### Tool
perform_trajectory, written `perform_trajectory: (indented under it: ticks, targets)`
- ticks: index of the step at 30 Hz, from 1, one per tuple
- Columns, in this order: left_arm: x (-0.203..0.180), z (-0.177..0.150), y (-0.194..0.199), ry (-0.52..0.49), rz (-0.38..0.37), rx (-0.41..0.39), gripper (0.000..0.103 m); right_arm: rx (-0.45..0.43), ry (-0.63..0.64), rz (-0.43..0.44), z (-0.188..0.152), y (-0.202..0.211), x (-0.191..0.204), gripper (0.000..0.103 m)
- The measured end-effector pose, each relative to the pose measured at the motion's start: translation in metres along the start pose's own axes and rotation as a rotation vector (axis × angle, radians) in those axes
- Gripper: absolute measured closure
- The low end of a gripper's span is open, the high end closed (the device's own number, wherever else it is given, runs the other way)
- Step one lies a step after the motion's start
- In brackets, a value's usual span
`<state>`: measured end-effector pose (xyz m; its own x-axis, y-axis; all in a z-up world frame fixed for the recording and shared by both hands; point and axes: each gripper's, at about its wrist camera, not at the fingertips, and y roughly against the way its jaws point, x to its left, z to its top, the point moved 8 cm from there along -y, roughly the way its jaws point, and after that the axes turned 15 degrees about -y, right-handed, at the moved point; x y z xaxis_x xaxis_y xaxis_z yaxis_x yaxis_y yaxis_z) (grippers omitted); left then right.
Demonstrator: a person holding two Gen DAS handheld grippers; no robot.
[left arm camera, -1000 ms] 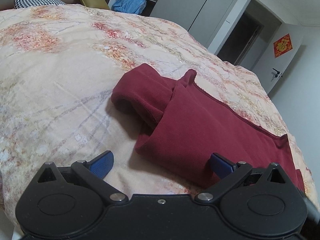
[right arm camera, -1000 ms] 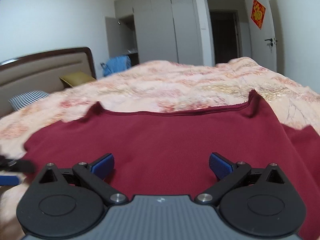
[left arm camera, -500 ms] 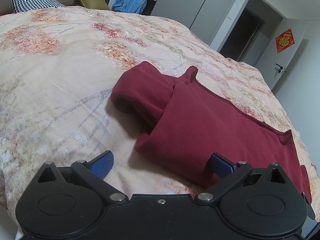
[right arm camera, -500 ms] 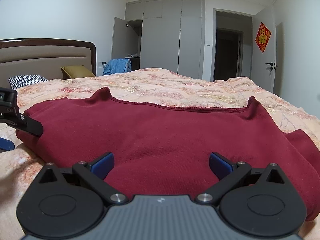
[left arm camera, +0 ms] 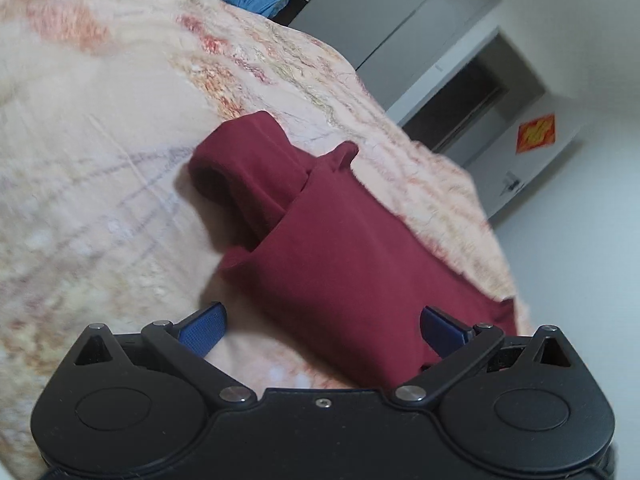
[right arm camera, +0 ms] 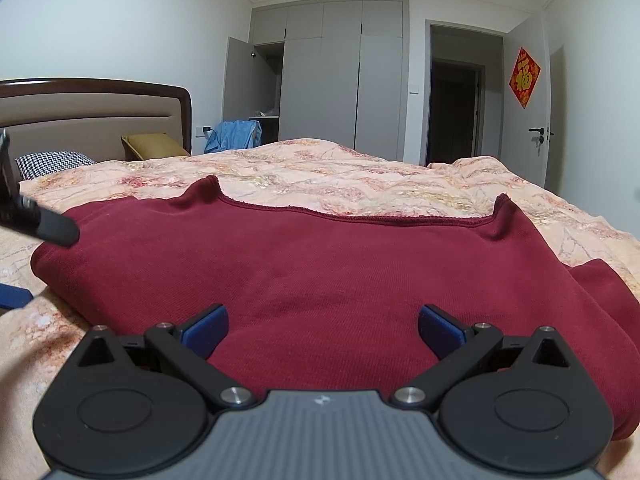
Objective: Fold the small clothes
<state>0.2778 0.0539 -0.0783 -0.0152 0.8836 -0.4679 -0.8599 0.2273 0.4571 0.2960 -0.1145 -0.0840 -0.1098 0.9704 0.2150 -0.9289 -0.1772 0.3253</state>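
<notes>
We've got the red top (right arm camera: pixel 320 264) part folded on the bed (right arm camera: pixel 360 172); left gripper (left arm camera: pixel 322 326) & right gripper (right arm camera: pixel 322 326) both wide open, empty; final folds left

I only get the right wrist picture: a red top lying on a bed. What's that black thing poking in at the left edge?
Observer: That is the left tool. Its own camera shows both blue pads spread wide, gripping nothing.
Operator: Is the top's left end lying flat?
Observer: No. At that end the maroon top has a sleeve bunched into a thick roll on the bedspread.
</notes>
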Motion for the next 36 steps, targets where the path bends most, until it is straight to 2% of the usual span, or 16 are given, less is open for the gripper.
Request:
perform_trajectory:
  ticks: [3, 5, 10, 11, 17, 29, 33, 35, 36]
  targets:
    - [0.008, 0.009, -0.012, 0.07, 0.009, -0.012, 0.001, 0.0, 0.0, 0.0, 0.0, 0.0, 0.0, 0.0]
    - [0.01, 0.016, -0.019, 0.099, 0.035, -0.017, 0.005, 0.0, 0.0, 0.0, 0.0, 0.0, 0.0, 0.0]
    - [0.02, 0.025, -0.027, 0.124, 0.108, -0.038, 0.041, -0.003, 0.001, -0.001, 0.0, 0.0, 0.0, 0.0]
    - [0.023, 0.025, -0.028, 0.131, 0.113, -0.042, 0.043, -0.003, 0.001, -0.001, 0.0, 0.0, 0.0, 0.0]
    - [0.026, 0.025, -0.029, 0.138, 0.109, -0.048, 0.044, -0.005, 0.001, -0.001, 0.0, 0.0, 0.0, 0.0]
    - [0.026, 0.024, -0.028, 0.143, 0.095, -0.061, 0.038, -0.007, 0.001, -0.001, 0.0, 0.0, 0.0, 0.0]
    - [0.025, 0.025, -0.03, 0.139, 0.107, -0.072, 0.041, -0.007, 0.0, -0.001, 0.0, 0.0, 0.0, 0.0]
    - [0.025, 0.026, -0.032, 0.128, 0.113, -0.08, 0.046, -0.007, 0.0, -0.001, -0.001, 0.0, 0.0, 0.0]
    - [0.024, 0.027, -0.033, 0.12, 0.117, -0.08, 0.052, -0.007, 0.001, -0.001, -0.001, 0.0, 0.0, 0.0]
